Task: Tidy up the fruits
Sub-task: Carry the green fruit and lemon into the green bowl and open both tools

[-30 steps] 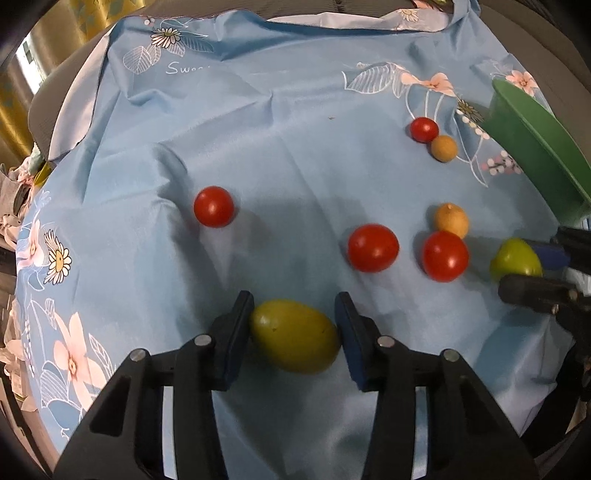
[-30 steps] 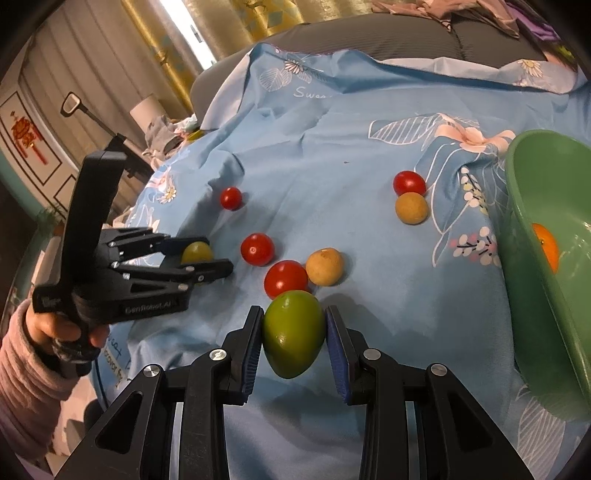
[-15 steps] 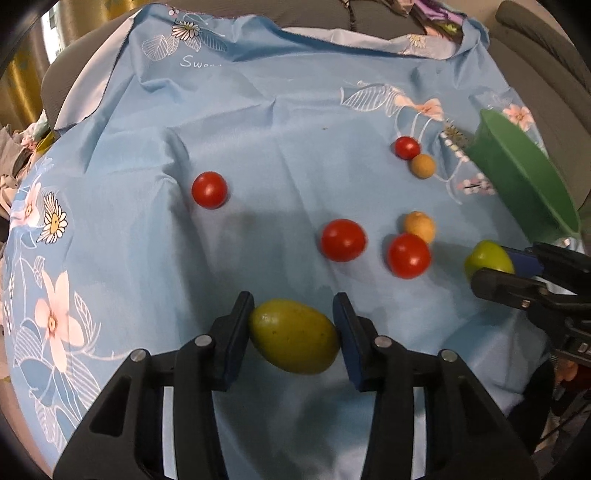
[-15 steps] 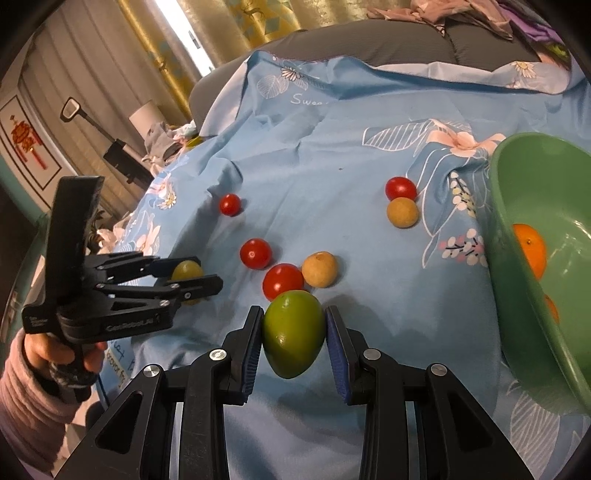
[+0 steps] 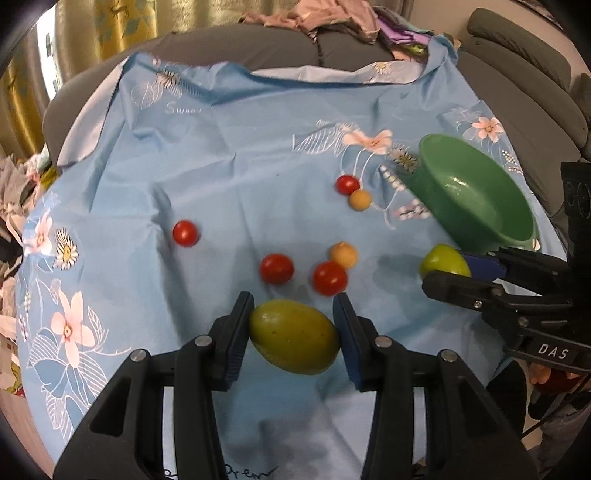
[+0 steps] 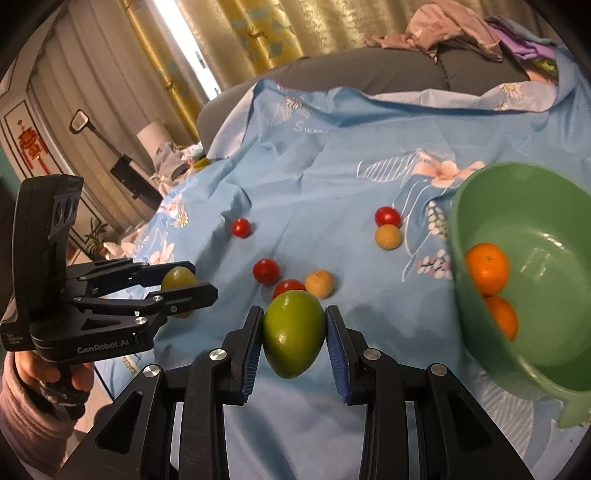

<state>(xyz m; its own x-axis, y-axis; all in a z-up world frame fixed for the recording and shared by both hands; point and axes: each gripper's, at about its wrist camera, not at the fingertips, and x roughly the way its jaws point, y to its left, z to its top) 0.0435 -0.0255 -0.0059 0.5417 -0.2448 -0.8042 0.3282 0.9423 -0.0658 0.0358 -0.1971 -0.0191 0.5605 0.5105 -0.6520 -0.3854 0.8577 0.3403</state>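
My left gripper [image 5: 293, 334] is shut on a yellow-green oval fruit [image 5: 293, 341], held above the blue flowered cloth [image 5: 229, 177]; it also shows in the right wrist view [image 6: 179, 278]. My right gripper [image 6: 293, 339] is shut on a green oval fruit [image 6: 293, 332], left of the green bowl [image 6: 535, 332] holding two oranges [image 6: 487, 267]. The bowl [image 5: 476, 199] and right gripper [image 5: 448, 269] show in the left wrist view. Several red tomatoes [image 5: 277, 268] and tan round fruits [image 5: 343, 254] lie on the cloth.
A grey sofa back [image 5: 280, 48] with piled clothes [image 5: 325, 18] lies behind the cloth. Curtains [image 6: 258, 33] and a wall with clutter [image 6: 122, 173] stand to the left. The cloth's front edge hangs near the grippers.
Both grippers have risen and pulled back with their fruits. The bowl and its oranges are more in view. The fruits on the cloth have not moved.
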